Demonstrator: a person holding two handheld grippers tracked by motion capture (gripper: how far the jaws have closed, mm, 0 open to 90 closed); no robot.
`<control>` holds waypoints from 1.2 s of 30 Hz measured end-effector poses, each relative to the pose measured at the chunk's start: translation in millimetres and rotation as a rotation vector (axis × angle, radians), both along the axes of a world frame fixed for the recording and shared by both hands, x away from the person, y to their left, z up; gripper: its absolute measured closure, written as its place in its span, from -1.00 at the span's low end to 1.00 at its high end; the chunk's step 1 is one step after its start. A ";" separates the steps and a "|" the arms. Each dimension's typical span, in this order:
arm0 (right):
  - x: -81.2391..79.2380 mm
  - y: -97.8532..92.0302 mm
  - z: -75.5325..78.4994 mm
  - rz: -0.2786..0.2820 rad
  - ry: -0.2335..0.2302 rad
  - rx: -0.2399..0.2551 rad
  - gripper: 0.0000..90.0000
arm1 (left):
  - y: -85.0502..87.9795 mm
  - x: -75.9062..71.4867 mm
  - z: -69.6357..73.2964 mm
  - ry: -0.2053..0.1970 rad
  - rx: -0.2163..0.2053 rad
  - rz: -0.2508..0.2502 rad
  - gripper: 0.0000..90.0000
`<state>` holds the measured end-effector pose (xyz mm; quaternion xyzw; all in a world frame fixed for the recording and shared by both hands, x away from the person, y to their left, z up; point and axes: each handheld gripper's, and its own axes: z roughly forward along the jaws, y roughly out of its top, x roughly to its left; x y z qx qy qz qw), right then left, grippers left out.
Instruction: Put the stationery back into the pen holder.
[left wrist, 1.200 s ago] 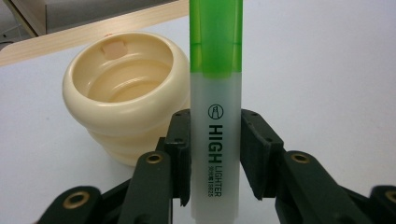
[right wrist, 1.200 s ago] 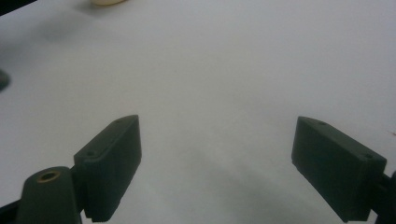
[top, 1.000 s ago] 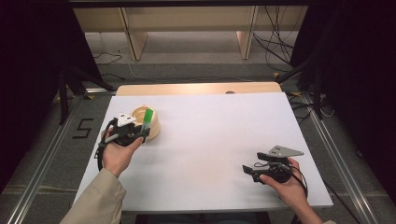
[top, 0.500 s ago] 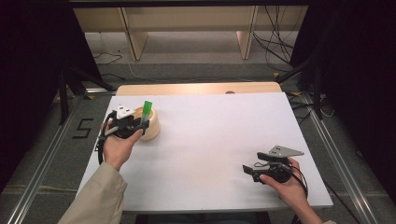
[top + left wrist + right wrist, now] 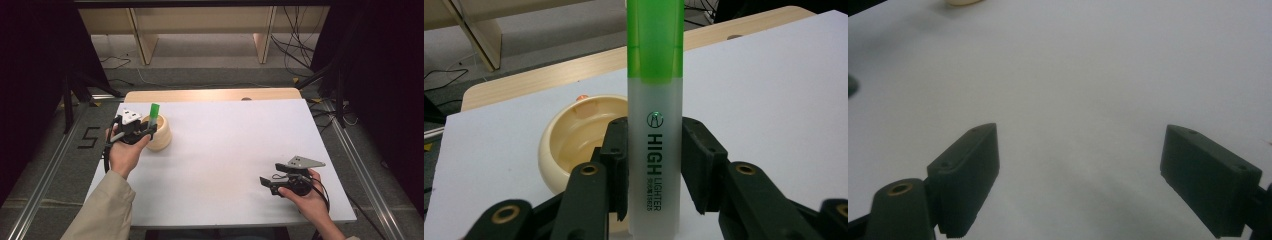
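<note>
I've got the left gripper [image 5: 655, 165] clamped on the green highlighter [image 5: 655, 100], pads pressing both sides of the frosted barrel, cap end up, pen upright. So the pick-up looks done to me. What's left, as I judge it: get the pen into the cream bowl [image 5: 574, 135] and let go.

Where things sit rel. to the left gripper: in the left gripper view the bowl is just beyond the jaws and a bit to their left, close by. In the high view the highlighter [image 5: 153, 115] stands above the bowl's [image 5: 162, 137] near-left rim, w/ the left gripper [image 5: 142, 131] right beside that rim. Can't tell if the pen's lower end is already over the bowl's opening or just short of it; the jaws hide it.

Right gripper [image 5: 1078, 170]: jaws spread wide, nothing between them, just bare white tabletop [image 5: 1073, 75] ahead of it. In the high view it [image 5: 272, 184] sits well apart from the bowl, at the table's near-right corner, idle as far as I judge.

Writing: barrel reads "HIGH LIGHTER" running up its length, a small round green logo above it, and a line of tiny characters beside it, too small to read.
</note>
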<state>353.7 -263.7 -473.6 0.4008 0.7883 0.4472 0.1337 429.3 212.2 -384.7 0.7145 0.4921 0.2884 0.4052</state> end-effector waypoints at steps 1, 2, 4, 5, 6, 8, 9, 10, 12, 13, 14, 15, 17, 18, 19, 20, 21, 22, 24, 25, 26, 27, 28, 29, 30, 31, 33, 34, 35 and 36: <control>0.0 0.0 0.0 0.000 0.000 0.000 -0.63 | 0.4 0.7 0.0 -0.004 0.002 -0.001 0.47; 0.1 0.0 0.0 -0.001 0.000 0.000 -0.63 | 0.9 1.4 0.0 -0.009 0.002 -0.003 0.47; 0.0 0.0 0.0 -0.001 0.001 0.000 -0.63 | 1.6 2.7 0.2 -0.018 -0.004 0.004 0.47; 0.0 0.0 0.0 -0.001 0.000 0.000 -0.63 | 2.2 3.3 0.5 -0.020 -0.004 0.006 0.47; 0.0 0.0 0.0 0.000 0.000 0.000 -0.63 | 2.7 3.9 0.7 -0.023 -0.006 0.006 0.47; 0.1 0.0 -0.1 -0.001 0.001 0.000 -0.63 | 3.3 4.9 0.8 -0.029 -0.005 0.008 0.47; 0.1 0.0 -0.1 -0.001 0.001 0.000 -0.63 | 3.5 5.4 0.8 -0.031 -0.002 0.008 0.47; 0.1 0.0 -0.1 0.000 0.001 0.000 -0.63 | 3.4 6.1 0.6 -0.035 -0.005 0.010 0.47; 0.1 0.0 -0.1 0.000 0.000 0.000 -0.63 | 3.1 7.4 0.1 -0.043 -0.007 0.012 0.47; 0.1 0.0 -0.1 0.000 0.000 0.000 -0.63 | 3.0 8.1 -0.1 -0.046 -0.006 0.012 0.47; 0.1 0.0 -0.1 0.000 0.000 0.000 -0.63 | 3.0 8.7 -0.1 -0.049 -0.003 0.012 0.47; 0.1 0.0 -0.1 0.000 0.001 0.000 -0.63 | 3.0 9.3 -0.1 -0.053 -0.002 0.012 0.47; 0.1 0.0 -0.1 -0.001 0.000 0.000 -0.63 | 2.3 10.7 -0.5 -0.060 -0.005 0.014 0.47; 0.0 0.0 -0.1 0.000 0.000 0.000 -0.63 | 2.4 11.5 -0.7 -0.062 -0.004 0.014 0.47; 0.0 0.0 -0.1 0.000 0.000 0.000 -0.63 | 2.2 12.2 -0.9 -0.063 -0.005 0.016 0.47; 0.0 0.0 -0.1 0.000 0.000 0.000 -0.63 | 2.4 12.9 -1.1 -0.065 -0.003 0.014 0.47; 0.0 0.0 -0.1 -0.001 0.000 0.000 -0.63 | 2.5 13.5 -1.2 -0.068 -0.002 0.013 0.47; 0.0 0.0 0.0 -0.001 0.000 0.000 -0.63 | 2.4 14.3 -1.6 -0.072 -0.002 0.014 0.47; 0.0 -0.1 -0.1 -0.002 0.001 0.000 -0.63 | 2.5 16.0 -2.2 -0.076 -0.004 0.015 0.47; 0.1 -0.1 -0.1 -0.002 0.001 0.000 -0.63 | 2.6 16.9 -2.6 -0.080 -0.002 0.015 0.47; 0.1 0.0 -0.1 -0.002 0.001 0.000 -0.63 | 2.5 17.7 -3.1 -0.085 0.000 0.013 0.47; 0.1 0.0 -0.1 -0.001 0.001 0.000 -0.63 | 2.2 18.5 -3.4 -0.090 0.001 0.012 0.47; 0.1 -0.1 -0.1 -0.001 0.001 0.000 -0.63 | 1.9 19.0 -3.8 -0.093 0.002 0.012 0.47; 0.1 -0.1 0.0 -0.001 0.000 0.000 -0.63 | 1.5 19.7 -4.3 -0.098 0.002 0.013 0.47; 0.0 -0.1 0.0 -0.002 0.001 0.000 -0.63 | 1.5 20.1 -4.5 -0.099 0.003 0.013 0.47; 0.1 -0.2 -0.1 -0.002 0.001 0.000 -0.63 | 1.6 20.6 -4.7 -0.102 0.003 0.012 0.47; 0.1 -0.2 -0.1 -0.002 0.001 0.000 -0.63 | 2.2 21.3 -5.3 -0.106 0.008 0.012 0.47; 0.1 -0.2 0.0 -0.001 0.001 0.000 -0.63 | 2.5 21.7 -5.5 -0.111 0.010 0.015 0.47; 0.1 -0.1 -0.1 -0.001 0.001 0.000 -0.63 | 2.7 22.1 -5.7 -0.116 0.010 0.018 0.47; 0.1 0.0 -0.1 -0.001 0.001 0.000 -0.63 | 2.8 22.4 -5.8 -0.119 0.009 0.019 0.47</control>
